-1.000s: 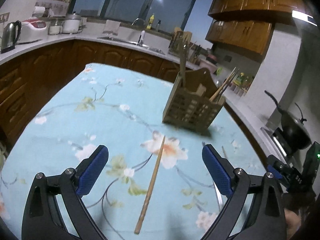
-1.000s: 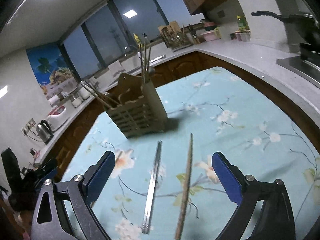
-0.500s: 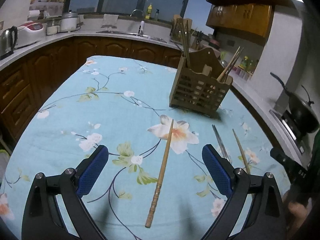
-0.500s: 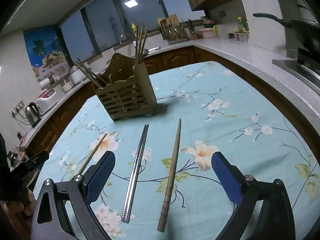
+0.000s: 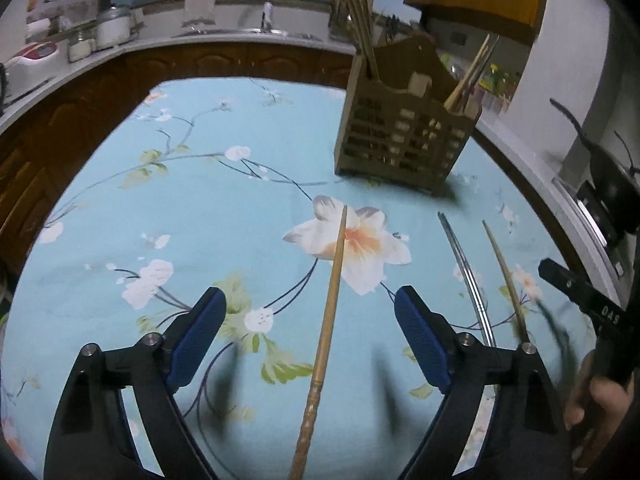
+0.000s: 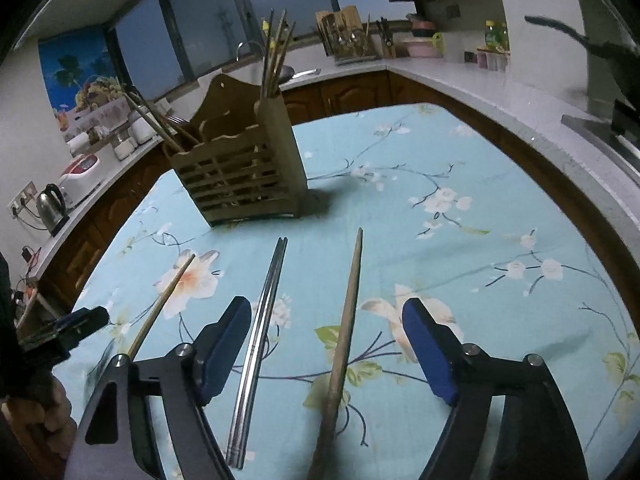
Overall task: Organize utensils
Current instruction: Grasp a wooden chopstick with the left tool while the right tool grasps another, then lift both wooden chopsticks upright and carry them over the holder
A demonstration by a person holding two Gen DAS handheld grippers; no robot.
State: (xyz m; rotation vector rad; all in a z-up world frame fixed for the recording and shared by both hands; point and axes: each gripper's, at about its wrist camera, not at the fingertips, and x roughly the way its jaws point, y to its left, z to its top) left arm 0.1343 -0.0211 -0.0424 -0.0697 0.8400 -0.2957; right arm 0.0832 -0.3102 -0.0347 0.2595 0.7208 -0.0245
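A slatted wooden utensil holder (image 5: 404, 136) stands on the floral tablecloth, with chopsticks upright in it; it also shows in the right wrist view (image 6: 240, 172). A wooden chopstick (image 5: 326, 328) lies between the fingers of my open left gripper (image 5: 310, 340). A metal chopstick pair (image 5: 466, 268) and a darker wooden chopstick (image 5: 504, 276) lie to its right. My right gripper (image 6: 326, 352) is open, with the darker wooden chopstick (image 6: 344, 328) between its fingers and the metal pair (image 6: 260, 320) by its left finger. The light chopstick (image 6: 164, 304) lies further left.
The light blue floral tablecloth (image 5: 200, 208) covers the table. Wooden cabinets and a pale counter (image 5: 224, 36) wrap round behind, with jars and appliances. A black wok (image 5: 612, 188) sits on the stove at right. A kettle (image 6: 50, 204) stands on the left counter.
Both grippers have moved lower and closer to the table, so each chopstick now lies further in between the open fingers. The utensils have not moved.
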